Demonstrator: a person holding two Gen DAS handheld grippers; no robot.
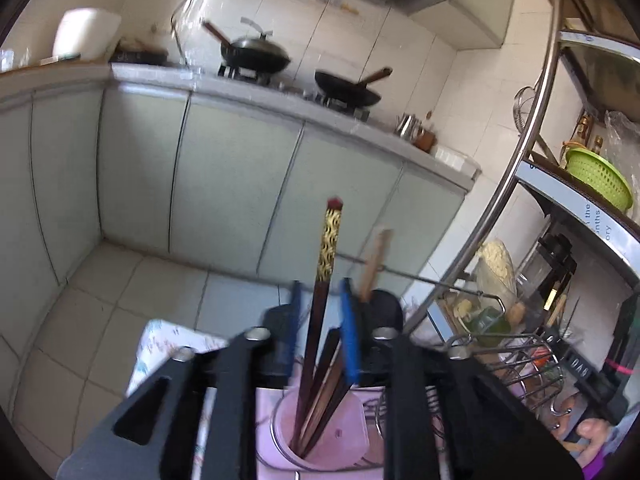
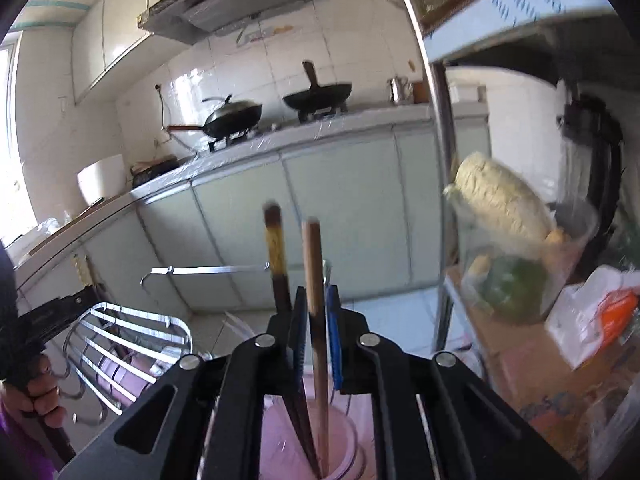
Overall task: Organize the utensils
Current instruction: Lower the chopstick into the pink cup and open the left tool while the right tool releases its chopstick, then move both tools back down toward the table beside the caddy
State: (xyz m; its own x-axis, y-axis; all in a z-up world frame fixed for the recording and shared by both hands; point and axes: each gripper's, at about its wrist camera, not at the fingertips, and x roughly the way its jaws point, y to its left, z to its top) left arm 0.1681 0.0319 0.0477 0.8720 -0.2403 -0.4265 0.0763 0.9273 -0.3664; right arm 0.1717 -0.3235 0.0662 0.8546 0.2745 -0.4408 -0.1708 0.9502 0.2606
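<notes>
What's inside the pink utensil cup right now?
The pink cup holds several dark chopsticks and a light wooden chopstick, standing tilted. Their lower ends and the cup's bottom are hidden.

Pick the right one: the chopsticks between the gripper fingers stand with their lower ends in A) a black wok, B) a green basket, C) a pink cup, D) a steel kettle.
C: in both wrist views the chopsticks run down between the fingers into the pink cup.

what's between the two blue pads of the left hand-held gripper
In the left wrist view, a dark chopstick with a gold-patterned top stands between the pads, its lower end in the pink holder.
</notes>
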